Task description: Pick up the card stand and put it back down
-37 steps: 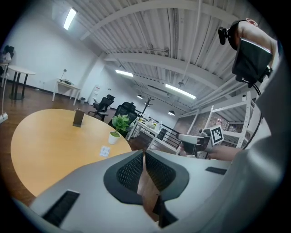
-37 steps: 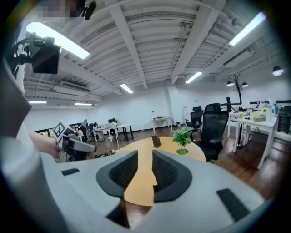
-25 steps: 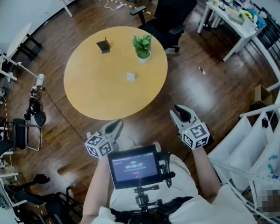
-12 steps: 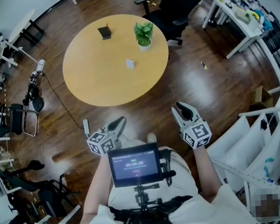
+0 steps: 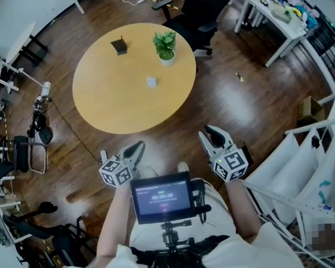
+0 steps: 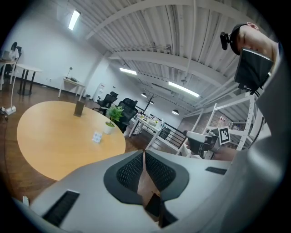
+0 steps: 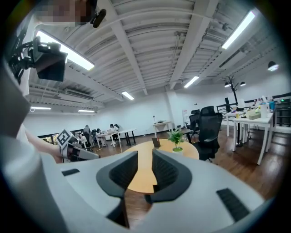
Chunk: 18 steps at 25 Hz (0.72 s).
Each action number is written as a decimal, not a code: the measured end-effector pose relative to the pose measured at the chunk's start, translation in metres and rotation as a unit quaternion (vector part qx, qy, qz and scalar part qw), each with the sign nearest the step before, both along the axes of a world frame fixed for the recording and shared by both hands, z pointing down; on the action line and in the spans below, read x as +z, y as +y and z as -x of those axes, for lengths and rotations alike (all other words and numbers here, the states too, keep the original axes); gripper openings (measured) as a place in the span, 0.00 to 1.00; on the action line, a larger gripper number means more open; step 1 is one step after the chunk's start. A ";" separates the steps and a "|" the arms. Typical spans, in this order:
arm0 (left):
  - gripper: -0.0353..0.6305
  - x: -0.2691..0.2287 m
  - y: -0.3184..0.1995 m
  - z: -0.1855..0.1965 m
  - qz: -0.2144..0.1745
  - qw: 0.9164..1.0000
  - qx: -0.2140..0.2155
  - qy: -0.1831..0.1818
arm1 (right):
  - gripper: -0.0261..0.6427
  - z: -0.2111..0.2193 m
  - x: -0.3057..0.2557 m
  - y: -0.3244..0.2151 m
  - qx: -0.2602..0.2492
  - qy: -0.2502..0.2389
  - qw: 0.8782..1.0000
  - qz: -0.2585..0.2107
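My left claw (image 5: 136, 149) is closed, empty; my right claw (image 5: 212, 135) stands open, empty; both held off the table (image 5: 115, 100).

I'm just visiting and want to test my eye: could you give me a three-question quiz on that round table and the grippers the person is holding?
1. True or false: the right gripper holds the card stand.
2. Which stands nearest the office chair? A) card stand B) potted plant C) small white block
3. Fill in: all three things stand on the round wooden ____.
Key: 1 false, its jaws are apart and empty; 2 B; 3 table.
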<state>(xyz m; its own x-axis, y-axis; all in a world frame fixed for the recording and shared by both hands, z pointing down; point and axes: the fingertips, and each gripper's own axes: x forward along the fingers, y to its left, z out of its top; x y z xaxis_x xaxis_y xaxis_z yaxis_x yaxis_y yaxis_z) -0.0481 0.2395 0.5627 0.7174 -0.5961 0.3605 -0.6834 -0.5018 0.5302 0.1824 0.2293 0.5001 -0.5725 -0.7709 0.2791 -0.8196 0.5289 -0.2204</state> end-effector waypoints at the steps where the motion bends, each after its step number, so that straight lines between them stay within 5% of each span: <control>1: 0.08 -0.003 -0.001 0.002 -0.003 1.000 -0.002 -0.001 | 0.21 -0.002 0.002 0.001 0.002 0.003 1.000 0.002; 18: 0.08 0.005 0.017 -0.013 0.004 1.000 -0.025 0.005 | 0.21 -0.033 0.011 0.018 -0.003 0.006 1.000 -0.004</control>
